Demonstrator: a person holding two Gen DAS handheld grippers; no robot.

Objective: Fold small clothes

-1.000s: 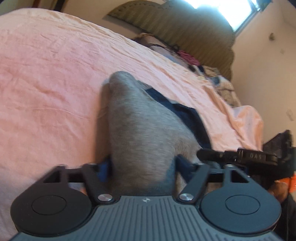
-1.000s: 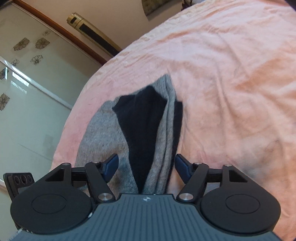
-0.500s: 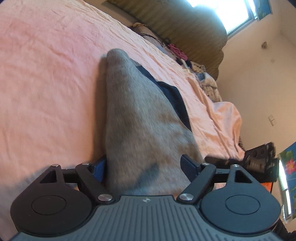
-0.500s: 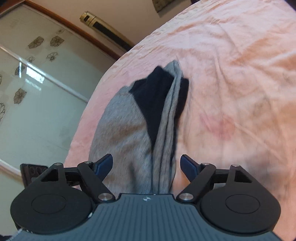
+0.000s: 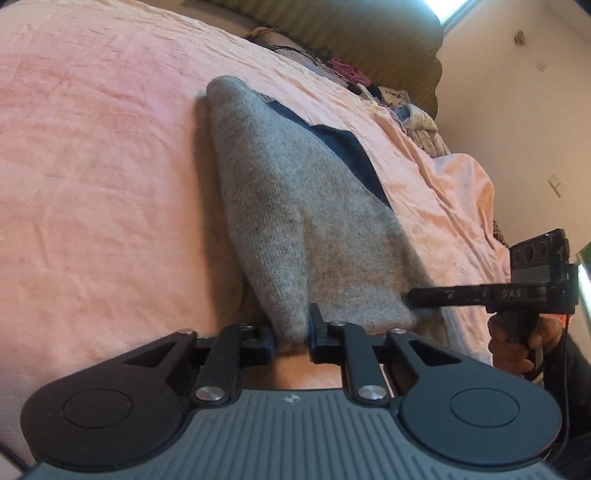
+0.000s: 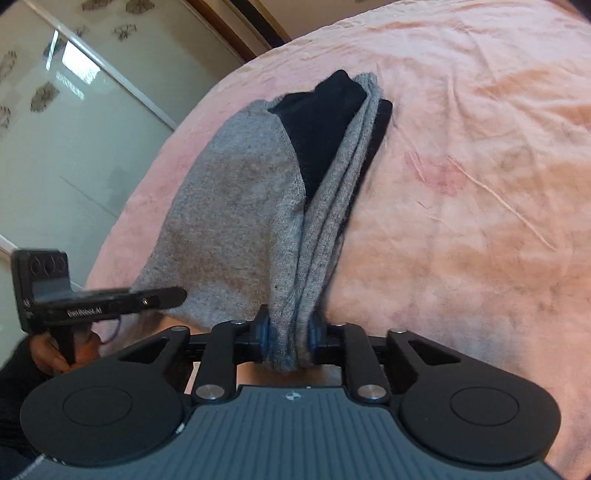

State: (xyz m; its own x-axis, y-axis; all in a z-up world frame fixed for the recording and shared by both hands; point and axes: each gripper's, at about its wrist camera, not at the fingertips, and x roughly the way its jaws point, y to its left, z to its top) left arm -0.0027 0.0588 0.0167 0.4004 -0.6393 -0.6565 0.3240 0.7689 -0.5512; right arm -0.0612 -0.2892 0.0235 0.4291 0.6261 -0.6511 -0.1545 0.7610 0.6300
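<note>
A grey knitted garment with a dark navy part lies folded lengthwise on the pink bedsheet. My left gripper is closing and its pads press on the near left corner of the grey cloth. In the right wrist view the same grey garment, with its navy part, is pinched at its near right corner by my right gripper, also closing on bunched cloth. Each gripper shows in the other's view: the right gripper at the cloth's edge, the left gripper likewise.
The pink sheet spreads wide around the garment. A heap of loose clothes lies at the far end by an olive headboard. A glass-panelled wardrobe door stands beyond the bed's edge. A hand holds the right gripper's handle.
Both grippers stood open around the garment's near edge and have now closed onto its two corners. The cloth is bunched between the pads, and both views have shifted slightly across the bed.
</note>
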